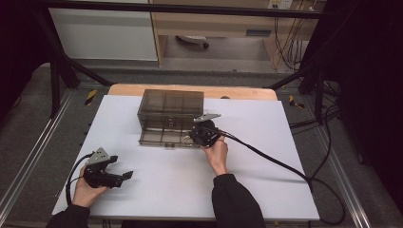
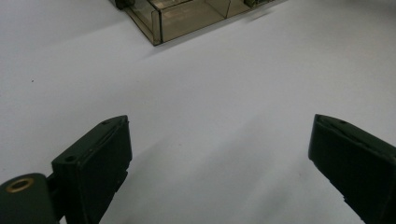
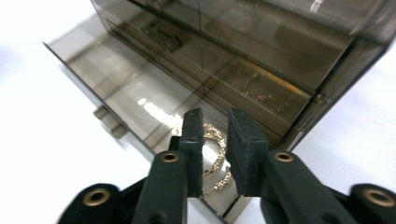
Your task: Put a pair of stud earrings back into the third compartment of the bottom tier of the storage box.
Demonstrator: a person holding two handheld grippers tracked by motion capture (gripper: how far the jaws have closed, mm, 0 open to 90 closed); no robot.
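A smoky see-through drawer box (image 1: 171,111) stands at the back middle of the white table (image 1: 266,142), with its bottom drawer (image 3: 126,93) pulled out. In the right gripper view a gold bracelet (image 3: 215,135) lies in the near corner of that drawer. My right gripper (image 3: 212,116) hovers right over it with its jaws a narrow gap apart, and the pads do not press the bracelet. In the high view the right gripper (image 1: 192,137) sits at the drawer's right end. My left gripper (image 1: 124,176) rests at the table's front left, wide open and holding nothing (image 2: 219,135).
A thin chain lies in a higher drawer of the box (image 3: 261,42). The right gripper's cable (image 1: 275,161) runs across the table to the right edge. One corner of the box (image 2: 187,16) is far ahead of the left gripper. Dark frame bars surround the table.
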